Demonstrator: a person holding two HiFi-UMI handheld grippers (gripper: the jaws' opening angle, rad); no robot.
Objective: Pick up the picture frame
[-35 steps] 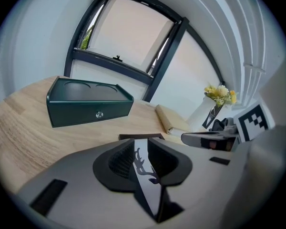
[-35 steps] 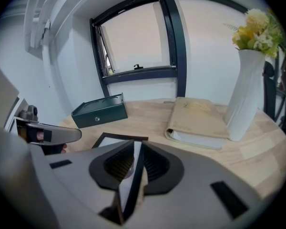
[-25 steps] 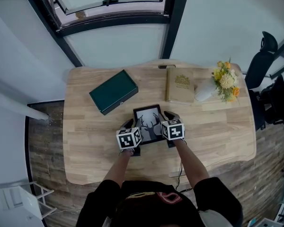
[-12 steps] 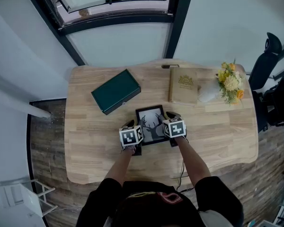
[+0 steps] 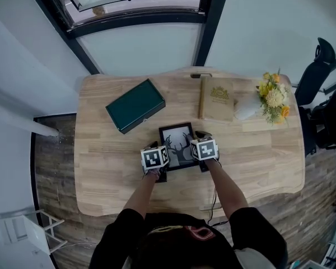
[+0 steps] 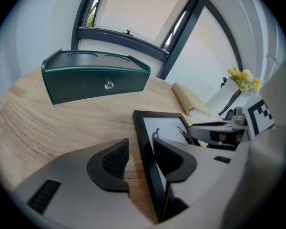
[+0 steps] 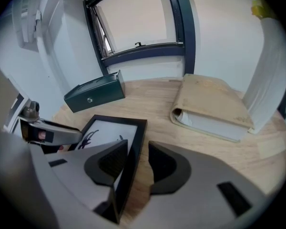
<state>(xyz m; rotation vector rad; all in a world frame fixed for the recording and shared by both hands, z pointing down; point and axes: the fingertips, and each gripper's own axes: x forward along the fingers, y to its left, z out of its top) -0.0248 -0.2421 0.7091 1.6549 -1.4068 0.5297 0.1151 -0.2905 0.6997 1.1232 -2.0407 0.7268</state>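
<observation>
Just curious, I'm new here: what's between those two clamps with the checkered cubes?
The picture frame, black with a deer print, lies between the left gripper and right gripper, each straddling one side edge; the head view shows it.

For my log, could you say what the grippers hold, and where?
Nothing clamped: left gripper and right gripper straddle opposite edges of the picture frame, fingers open.

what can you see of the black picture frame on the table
The black rectangular picture frame has a slim dark border around a white print of a black antlered deer. It appears to lie flat, face up, near the middle of the light wooden table. The left hand-held gripper straddles its left edge and the right hand-held gripper its right edge, jaws apart, with gaps on the outer sides.
</observation>
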